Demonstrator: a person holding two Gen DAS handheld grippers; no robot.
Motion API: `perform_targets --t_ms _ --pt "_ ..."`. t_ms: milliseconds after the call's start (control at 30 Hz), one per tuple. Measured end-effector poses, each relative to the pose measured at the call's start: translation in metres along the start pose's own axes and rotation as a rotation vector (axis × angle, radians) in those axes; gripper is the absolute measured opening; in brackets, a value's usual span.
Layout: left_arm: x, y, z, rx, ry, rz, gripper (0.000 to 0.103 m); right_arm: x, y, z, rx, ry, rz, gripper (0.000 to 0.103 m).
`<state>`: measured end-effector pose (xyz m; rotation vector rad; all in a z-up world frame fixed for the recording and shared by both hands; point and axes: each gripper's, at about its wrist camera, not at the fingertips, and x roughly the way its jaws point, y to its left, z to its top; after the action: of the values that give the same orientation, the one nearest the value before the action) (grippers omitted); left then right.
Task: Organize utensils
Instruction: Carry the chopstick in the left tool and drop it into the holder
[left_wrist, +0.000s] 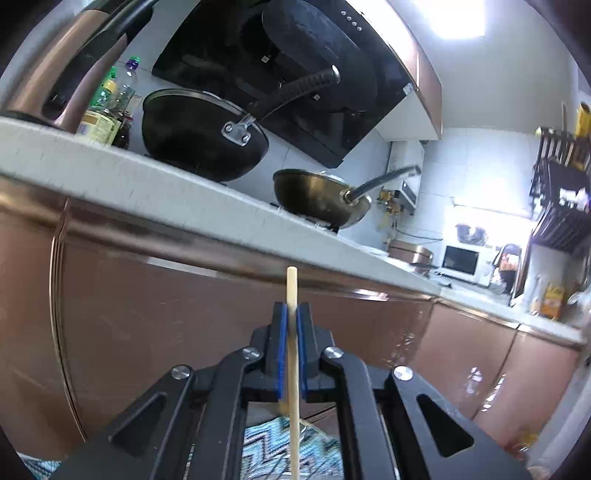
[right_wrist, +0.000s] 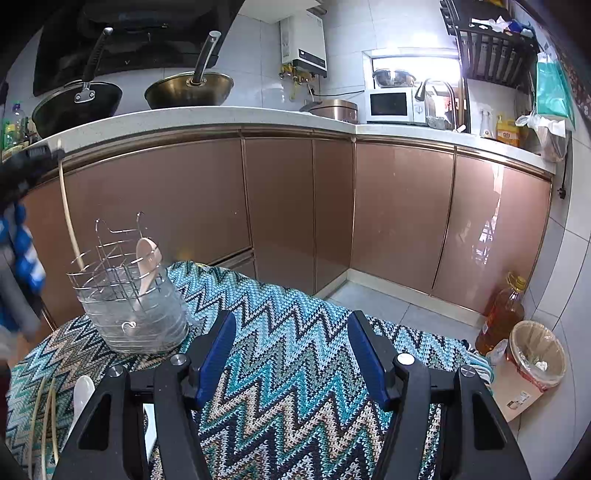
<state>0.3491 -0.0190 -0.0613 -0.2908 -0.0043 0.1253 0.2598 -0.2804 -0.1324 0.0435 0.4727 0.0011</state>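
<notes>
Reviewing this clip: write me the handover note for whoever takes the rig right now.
Left gripper: shut on a chopstick, held up in front of the cabinets.
Right gripper: open, nothing between the pads, over the cloth.
Holder stands on the cloth with a pink spoon in it; the held chopstick's lower end seems to be at its left rim.
Still on the cloth at lower left: a white spoon and more chopsticks.
Done: pink spoon. Left: seat this chopstick, then the rest.
</notes>
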Motion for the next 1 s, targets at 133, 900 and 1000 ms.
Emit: perform_targets --t_ms 133,900,1000 --pt "-0.002 0.002 -0.024 0.035 0.039 -0.006 0.008 0.001 0.001 -0.002 0.002 0.008 0.004 0.061" --pt "-0.169 0.062 0.018 0.108 0.34 -0.092 0.044 -0.103 0.046 0.01 -0.048 -0.049 0.028 0.092" --pt "-0.19 0.068 0.016 0.109 0.356 -0.098 0.044 -0.119 0.049 0.008 -0.051 -0.058 0.011 0.1"
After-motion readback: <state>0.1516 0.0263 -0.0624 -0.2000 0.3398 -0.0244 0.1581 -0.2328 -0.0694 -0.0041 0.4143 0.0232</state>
